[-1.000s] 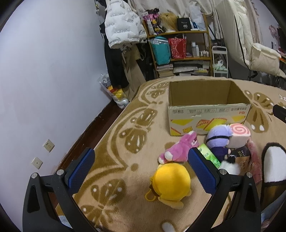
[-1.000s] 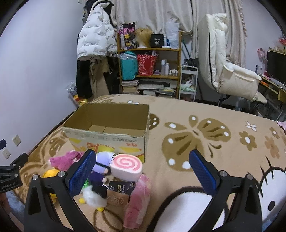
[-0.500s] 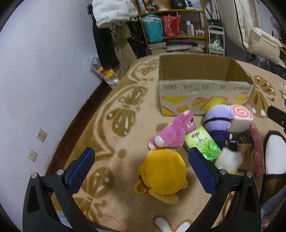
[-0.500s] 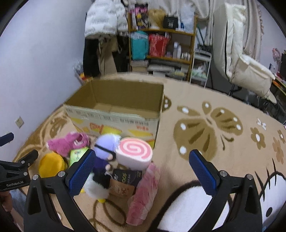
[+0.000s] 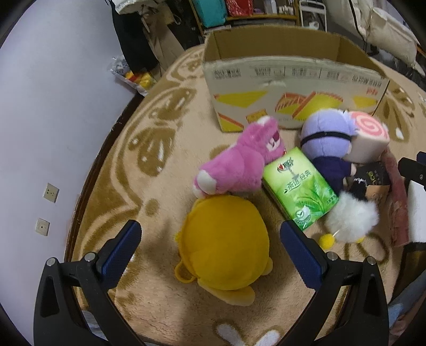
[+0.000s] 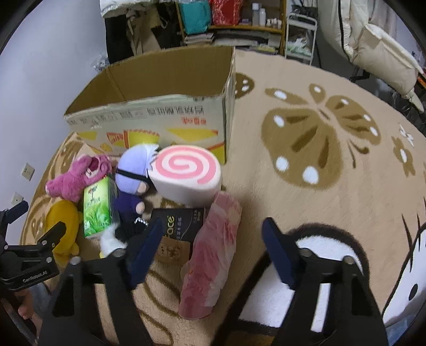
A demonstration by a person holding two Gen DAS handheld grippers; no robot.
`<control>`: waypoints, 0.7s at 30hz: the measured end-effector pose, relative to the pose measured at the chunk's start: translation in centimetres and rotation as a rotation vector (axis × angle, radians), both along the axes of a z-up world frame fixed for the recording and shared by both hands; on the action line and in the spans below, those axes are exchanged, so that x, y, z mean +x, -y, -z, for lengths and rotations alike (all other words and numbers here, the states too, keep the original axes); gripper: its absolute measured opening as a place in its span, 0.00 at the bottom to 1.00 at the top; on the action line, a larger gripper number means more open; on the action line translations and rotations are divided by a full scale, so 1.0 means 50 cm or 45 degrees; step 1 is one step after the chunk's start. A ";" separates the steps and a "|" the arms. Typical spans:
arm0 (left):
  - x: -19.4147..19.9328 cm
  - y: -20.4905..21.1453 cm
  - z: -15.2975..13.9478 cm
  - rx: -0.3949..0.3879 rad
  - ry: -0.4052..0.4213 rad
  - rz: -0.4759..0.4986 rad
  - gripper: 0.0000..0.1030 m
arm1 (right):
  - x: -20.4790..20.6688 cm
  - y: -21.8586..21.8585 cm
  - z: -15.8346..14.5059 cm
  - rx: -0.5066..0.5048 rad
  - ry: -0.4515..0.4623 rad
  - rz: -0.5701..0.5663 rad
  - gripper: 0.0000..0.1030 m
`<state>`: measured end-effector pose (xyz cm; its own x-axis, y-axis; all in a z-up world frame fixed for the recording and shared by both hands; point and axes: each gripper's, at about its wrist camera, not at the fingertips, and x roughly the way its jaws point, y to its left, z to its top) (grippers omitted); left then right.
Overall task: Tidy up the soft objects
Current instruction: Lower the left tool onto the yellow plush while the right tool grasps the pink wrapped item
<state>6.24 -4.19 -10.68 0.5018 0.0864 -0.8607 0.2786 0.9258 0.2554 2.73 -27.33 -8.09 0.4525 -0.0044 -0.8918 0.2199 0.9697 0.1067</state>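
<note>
Soft toys lie on the rug before an open cardboard box [image 5: 293,77] [image 6: 159,111]. My left gripper [image 5: 210,247] stands open above a yellow plush [image 5: 223,244] that lies between its fingers, untouched. Beyond it are a pink bear [image 5: 239,165], a green tissue pack [image 5: 300,189], a purple doll [image 5: 327,141] and a white pom-pom [image 5: 351,218]. My right gripper [image 6: 213,239] hangs over a pink folded cloth [image 6: 213,266]; its jaws are closing, with the cloth between them and the pads clear of it. A swirl-roll cushion [image 6: 186,170] and a black pack [image 6: 178,226] lie just beyond.
A patterned beige rug [image 6: 319,159] covers the floor. A white wall with sockets [image 5: 50,191] runs along the left. Shelves [image 6: 239,24], hanging coats and a cream recliner [image 6: 378,48] stand behind the box.
Both grippers have sunk and tipped downward toward the toys. The yellow plush now sits between the left fingers. The right jaws have narrowed over the pink cloth.
</note>
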 end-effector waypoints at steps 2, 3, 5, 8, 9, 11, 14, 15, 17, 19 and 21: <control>0.005 0.005 0.012 0.013 -0.022 0.000 1.00 | 0.004 0.004 0.010 0.018 -0.029 -0.009 0.64; 0.008 0.007 0.018 0.018 -0.033 0.001 1.00 | 0.007 0.003 0.013 0.027 -0.037 -0.010 0.61; 0.014 0.009 0.029 0.035 -0.056 0.001 1.00 | 0.009 0.007 0.017 0.047 -0.050 -0.012 0.55; 0.022 0.012 0.049 0.062 -0.087 -0.001 1.00 | 0.014 0.008 0.026 0.053 -0.074 -0.003 0.48; 0.026 0.012 0.056 0.068 -0.101 -0.006 1.00 | 0.015 0.010 0.030 0.066 -0.083 -0.001 0.47; 0.030 0.012 0.064 0.072 -0.117 -0.013 1.00 | 0.019 0.015 0.038 0.092 -0.105 -0.001 0.47; 0.037 0.010 0.073 0.073 -0.135 -0.026 1.00 | 0.023 0.013 0.049 0.085 -0.129 -0.009 0.44; 0.041 0.009 0.077 0.066 -0.146 -0.029 1.00 | 0.025 0.012 0.053 0.086 -0.138 -0.014 0.41; 0.045 0.006 0.084 0.049 -0.169 -0.040 0.98 | 0.028 0.010 0.063 0.096 -0.163 -0.022 0.30; 0.047 0.003 0.089 0.031 -0.191 -0.045 0.88 | 0.032 0.012 0.075 0.112 -0.194 -0.030 0.26; 0.049 0.000 0.093 -0.002 -0.213 -0.053 0.85 | 0.035 0.016 0.079 0.127 -0.199 -0.030 0.24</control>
<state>8.67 -4.17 -15.31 0.3473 0.1029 -0.9321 0.2786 0.9378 0.2073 4.50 -28.15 -12.04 0.3070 0.0966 -0.9468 0.2188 0.9610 0.1689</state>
